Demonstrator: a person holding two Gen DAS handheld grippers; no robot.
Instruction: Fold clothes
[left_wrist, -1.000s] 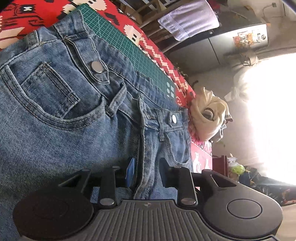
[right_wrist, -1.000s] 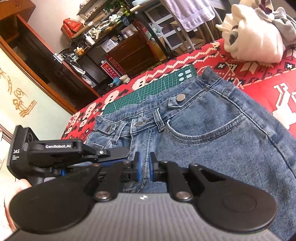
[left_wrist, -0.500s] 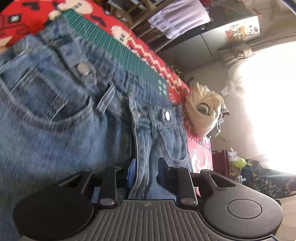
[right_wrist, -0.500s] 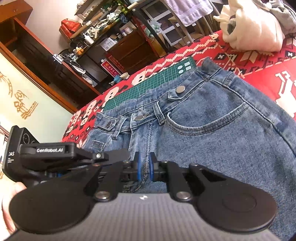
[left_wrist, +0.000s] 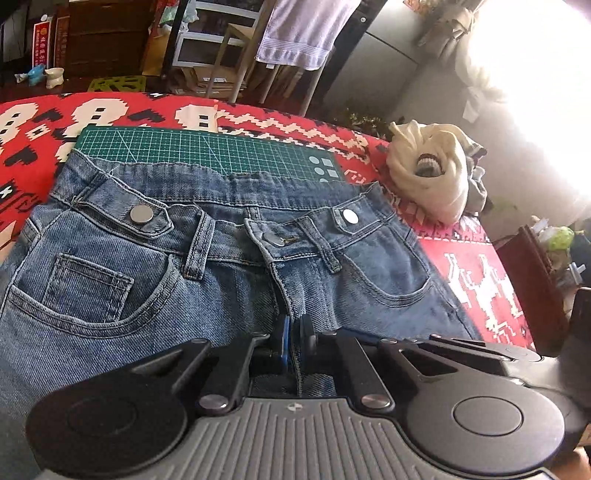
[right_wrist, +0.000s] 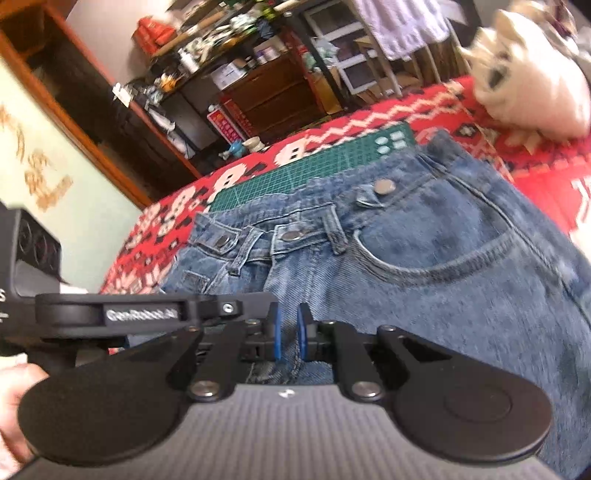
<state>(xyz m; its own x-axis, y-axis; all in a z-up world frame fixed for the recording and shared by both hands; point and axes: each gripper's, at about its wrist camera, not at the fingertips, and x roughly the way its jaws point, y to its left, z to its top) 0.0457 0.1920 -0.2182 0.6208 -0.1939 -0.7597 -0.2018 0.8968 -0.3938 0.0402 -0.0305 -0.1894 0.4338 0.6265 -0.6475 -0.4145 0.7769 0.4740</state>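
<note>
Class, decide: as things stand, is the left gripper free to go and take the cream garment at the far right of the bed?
Probably not yet. The left gripper has just closed on the jeans at the fly, so it must release first. Beyond that, nothing visibly blocks the way to the cream garment.

Matte black linkage arms with silver pivot screws carry the left gripper (left_wrist: 294, 338) above a ribbed grey housing flanked by two round black discs. The right gripper (right_wrist: 287, 334) shows blue pads on its fingers (right_wrist: 276, 334). At centre left of its view, white "GenRobot.AI" lettering marks a black bar.
</note>
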